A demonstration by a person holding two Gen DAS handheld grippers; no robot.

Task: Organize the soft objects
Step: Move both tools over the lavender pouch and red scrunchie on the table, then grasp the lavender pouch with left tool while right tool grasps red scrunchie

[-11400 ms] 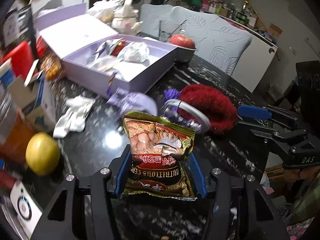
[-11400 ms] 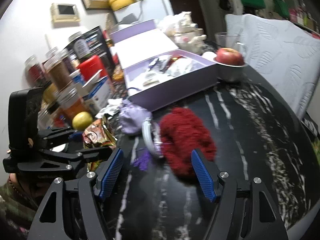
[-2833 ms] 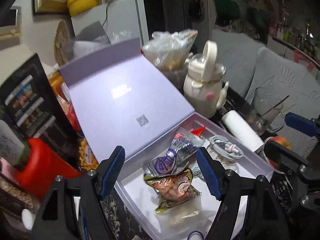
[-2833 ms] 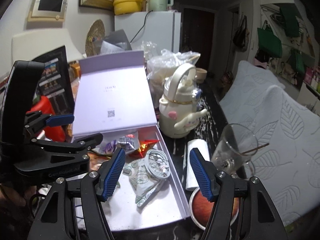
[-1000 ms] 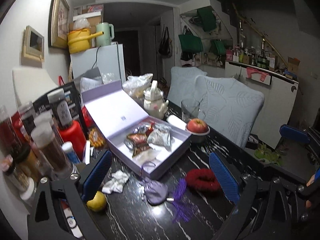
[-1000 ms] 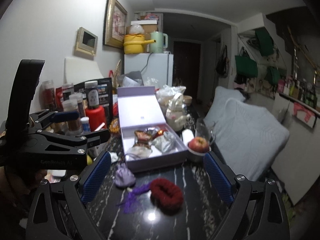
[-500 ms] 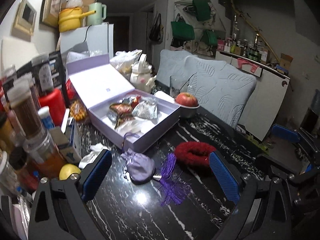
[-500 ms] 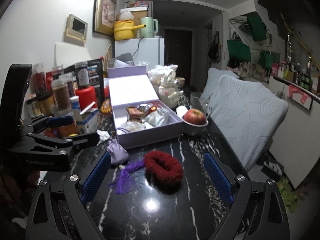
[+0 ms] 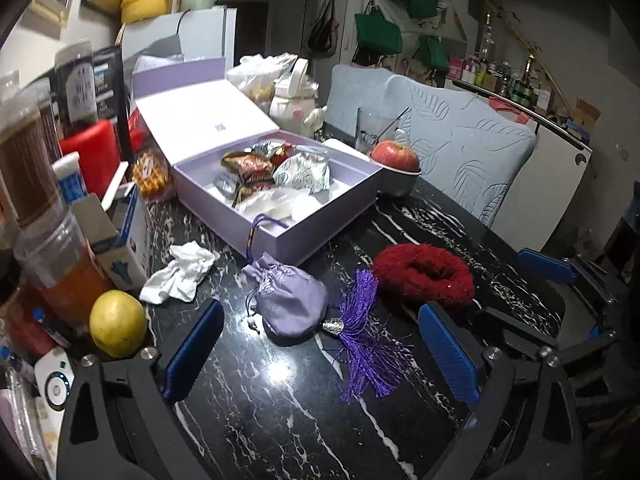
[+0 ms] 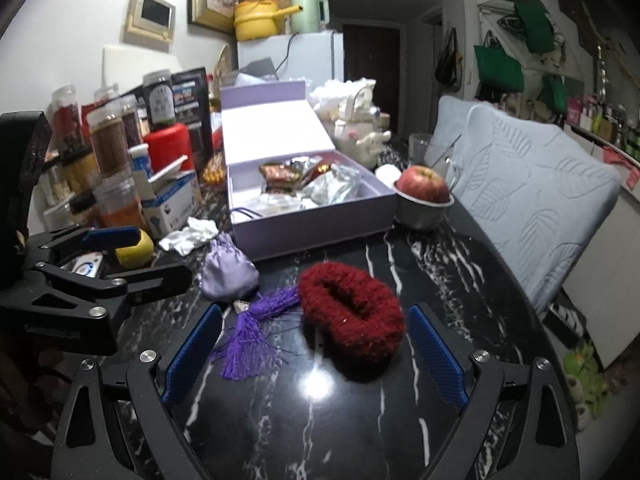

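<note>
Both tools were wide open, empty: left tool (image 9: 320, 354) over the purple pouch (image 9: 289, 298), right tool (image 10: 314, 354) over the red scrunchie (image 10: 352, 314).

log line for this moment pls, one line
left hand-held gripper: open, empty | right hand-held gripper: open, empty | red scrunchie, lilac pouch: on table | snacks: in box

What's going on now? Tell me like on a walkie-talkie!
Both grippers open, empty. Red scrunchie and purple pouch on table. Nothing blocking.
</note>
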